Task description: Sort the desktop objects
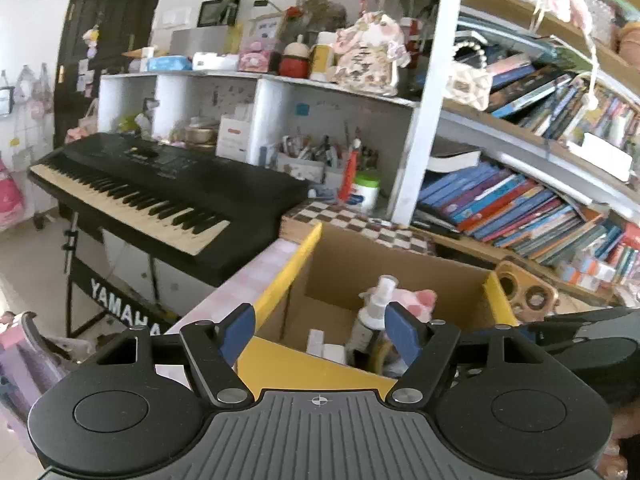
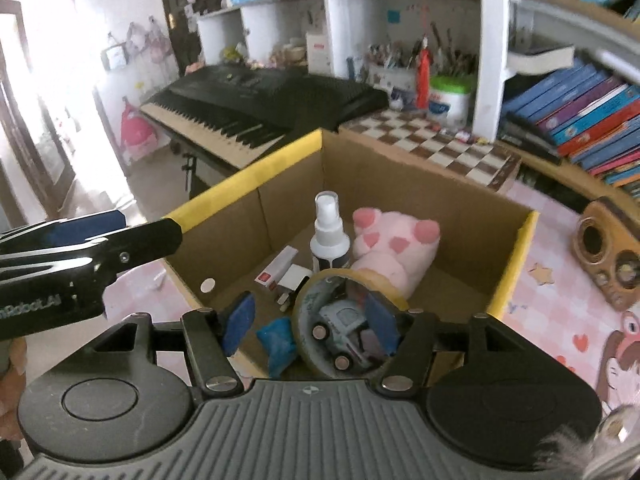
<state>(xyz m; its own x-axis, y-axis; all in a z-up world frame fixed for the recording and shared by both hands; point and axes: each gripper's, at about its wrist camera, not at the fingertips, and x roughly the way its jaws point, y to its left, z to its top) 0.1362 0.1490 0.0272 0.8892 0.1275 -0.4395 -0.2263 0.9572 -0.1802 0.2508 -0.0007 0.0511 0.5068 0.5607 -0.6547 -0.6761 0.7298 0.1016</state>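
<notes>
1. At the far left, a black keyboard (image 2: 256, 100) stood on its stand beside the desk.
2. The left gripper (image 2: 86, 228) reached in from the left edge of the right wrist view, above the box's left wall; in its own view its blue pads (image 1: 236, 332) were spread apart with nothing between them.
3. The cardboard box (image 2: 248, 192), yellow along its rim, sat open on the pink desk mat (image 2: 560, 320).
4. Inside it lay a small white carton (image 2: 278, 270), then a blue bundle (image 2: 278, 346) near the front wall.
5. A white spray bottle (image 2: 330, 232) stood upright near the middle, just beside a pink plush toy (image 2: 394, 252) (paw pads facing up).
6. The right gripper (image 2: 308, 320) hovered over the box's near edge, fingers wide apart; a roll of tape (image 2: 340, 320) sat between them, with a toy car (image 2: 340, 328) seen in its hole, and whether either pad touched the roll I could not tell.
7. Behind the box lay a chessboard (image 2: 440, 144).
8. Furthest right, a wooden radio (image 2: 608, 256) rested on the mat.
</notes>
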